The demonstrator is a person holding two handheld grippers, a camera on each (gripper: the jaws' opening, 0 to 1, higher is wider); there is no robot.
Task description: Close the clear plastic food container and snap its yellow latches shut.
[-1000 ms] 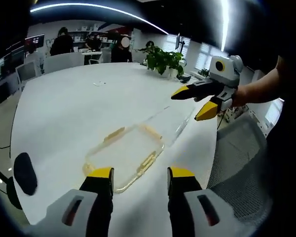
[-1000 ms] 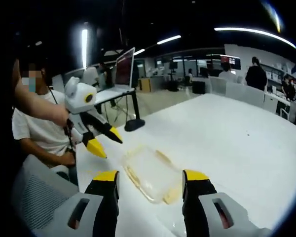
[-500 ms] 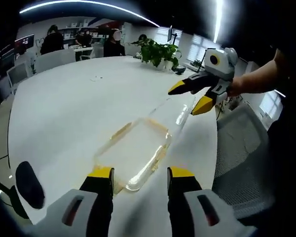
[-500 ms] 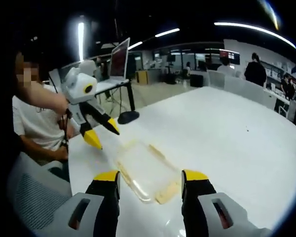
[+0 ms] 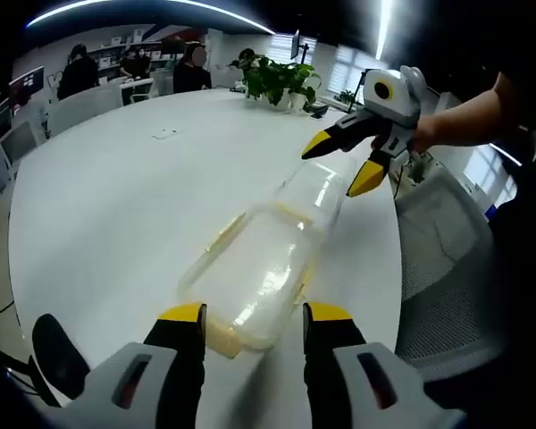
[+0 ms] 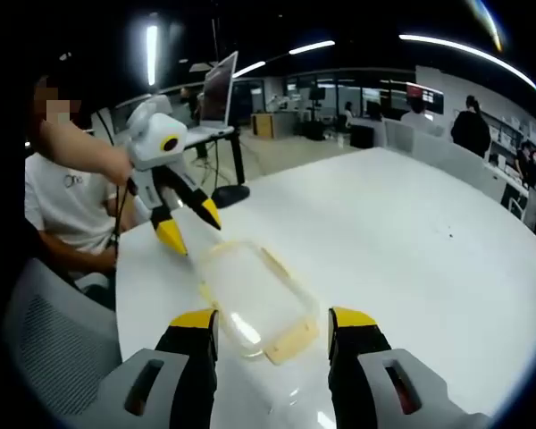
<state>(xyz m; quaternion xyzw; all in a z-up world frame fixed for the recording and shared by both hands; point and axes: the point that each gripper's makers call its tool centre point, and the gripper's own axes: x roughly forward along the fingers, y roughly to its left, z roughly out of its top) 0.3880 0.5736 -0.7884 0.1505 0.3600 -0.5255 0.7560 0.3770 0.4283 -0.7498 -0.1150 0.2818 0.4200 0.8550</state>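
The clear plastic container (image 5: 250,268) lies on the white table (image 5: 116,179), with yellow latches along its sides (image 5: 225,234). Its clear lid (image 5: 317,192) stretches out from the far end. My left gripper (image 5: 255,315) is open, jaws either side of the near end with nothing between them. My right gripper (image 5: 347,161) hovers open just past the lid. In the right gripper view the container (image 6: 250,286) sits ahead of my open right gripper (image 6: 272,319), a yellow latch (image 6: 290,340) nearest. The left gripper (image 6: 186,225) points down at the far end.
A potted plant (image 5: 277,80) stands at the table's far side. A grey mesh chair (image 5: 438,259) sits close to the table edge by the container. A laptop on a stand (image 6: 219,107) and a seated person (image 6: 67,214) are beyond that edge. People sit at distant desks.
Both views have closed in on the container. Each gripper now sits nearer its end of the container, and both stay open.
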